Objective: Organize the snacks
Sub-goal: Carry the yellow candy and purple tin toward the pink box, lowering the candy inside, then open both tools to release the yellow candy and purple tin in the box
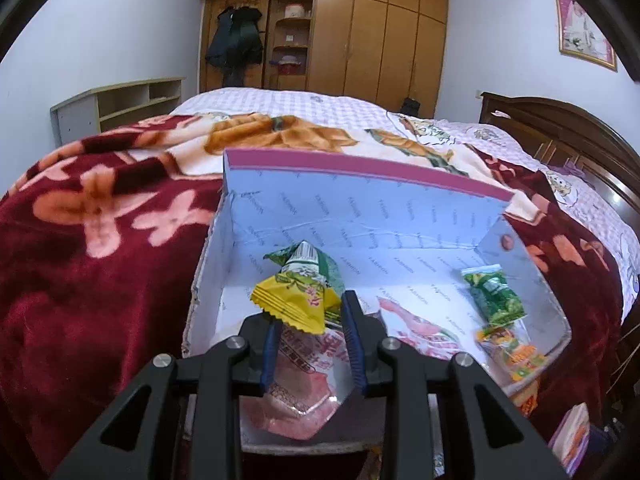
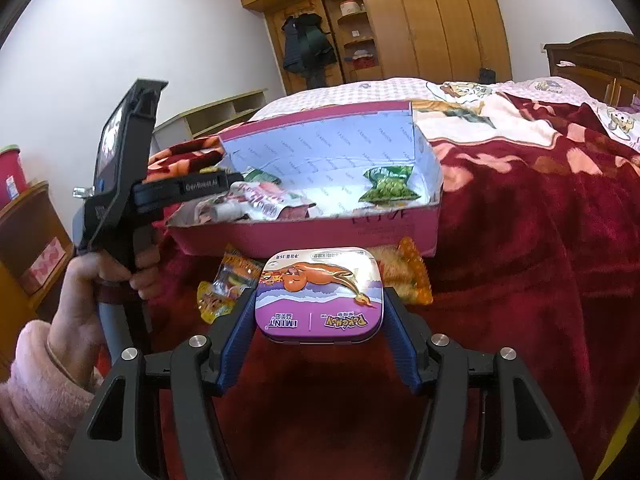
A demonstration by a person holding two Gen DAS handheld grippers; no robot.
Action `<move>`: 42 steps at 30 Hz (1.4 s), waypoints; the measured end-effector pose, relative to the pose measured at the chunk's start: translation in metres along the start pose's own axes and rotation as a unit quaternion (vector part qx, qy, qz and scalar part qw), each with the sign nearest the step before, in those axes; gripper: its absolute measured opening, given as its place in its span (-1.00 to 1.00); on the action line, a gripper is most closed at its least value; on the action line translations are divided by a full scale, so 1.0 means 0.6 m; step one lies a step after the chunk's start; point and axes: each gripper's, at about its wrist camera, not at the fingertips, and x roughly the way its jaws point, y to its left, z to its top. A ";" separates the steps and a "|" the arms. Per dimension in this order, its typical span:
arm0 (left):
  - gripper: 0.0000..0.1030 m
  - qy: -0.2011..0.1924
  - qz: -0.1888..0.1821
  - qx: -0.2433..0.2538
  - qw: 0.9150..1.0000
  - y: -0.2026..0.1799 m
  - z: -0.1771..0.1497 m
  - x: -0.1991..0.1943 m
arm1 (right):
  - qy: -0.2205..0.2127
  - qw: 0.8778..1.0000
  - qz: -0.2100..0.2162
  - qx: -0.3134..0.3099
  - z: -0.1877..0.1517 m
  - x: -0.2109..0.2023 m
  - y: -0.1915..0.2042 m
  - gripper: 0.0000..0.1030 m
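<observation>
Holding a purple mint tin (image 2: 319,296) between both blue fingers (image 2: 237,344) of the right tool (image 2: 319,322), low centre of the right wrist view; jaws set wide, closed onto the tin's two short ends. Gripped flat, lid up, probably so the tin can travel level toward the box (image 2: 304,236) just behind it. Long axis running left to right across the frame, at right angles to the fingers; printed lettering upside down to the camera, so the lid's top edge pointing back toward the person. Whether resting on the red blanket (image 2: 540,280) or raised just off it: cannot tell.

Pinching a pink packet (image 1: 306,384) in the left tool (image 1: 310,344), lower centre of the left wrist view; jaws narrowed to a slim gap with the packet between them. Held over the near left part of the box interior, presumably for release among the snacks already there. Packet's long axis along the fingers, far end toward the back wall of the box.

Lying just ahead of the tips: a yellow packet (image 1: 294,304) over a green-and-white one (image 1: 308,264). At right in the box: a green packet (image 1: 494,294) and an orange one (image 1: 512,350). Outside, against the front wall in the right wrist view: two orange packets (image 2: 224,288), likely next for sorting.
</observation>
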 end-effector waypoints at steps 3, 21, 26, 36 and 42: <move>-0.41 -0.003 0.006 0.003 1.000 -0.002 0.001 0.007 | -0.001 1.000 0.001 0.002 0.012 0.006 -0.005 0.20; -0.39 -0.006 0.018 0.026 0.999 -0.018 -0.001 0.020 | -0.006 1.000 -0.008 -0.021 0.099 0.067 -0.010 0.21; -0.26 -0.008 0.010 0.026 1.000 -0.020 -0.001 0.020 | -0.006 1.000 -0.014 -0.021 0.129 0.097 -0.020 0.21; -0.12 -0.013 0.010 0.036 0.999 -0.026 -0.004 0.020 | 0.006 0.999 -0.029 -0.023 0.172 0.162 -0.037 0.21; -0.11 -0.013 0.010 0.036 0.999 -0.026 -0.005 0.020 | 0.018 0.999 -0.037 -0.018 0.182 0.195 -0.049 0.21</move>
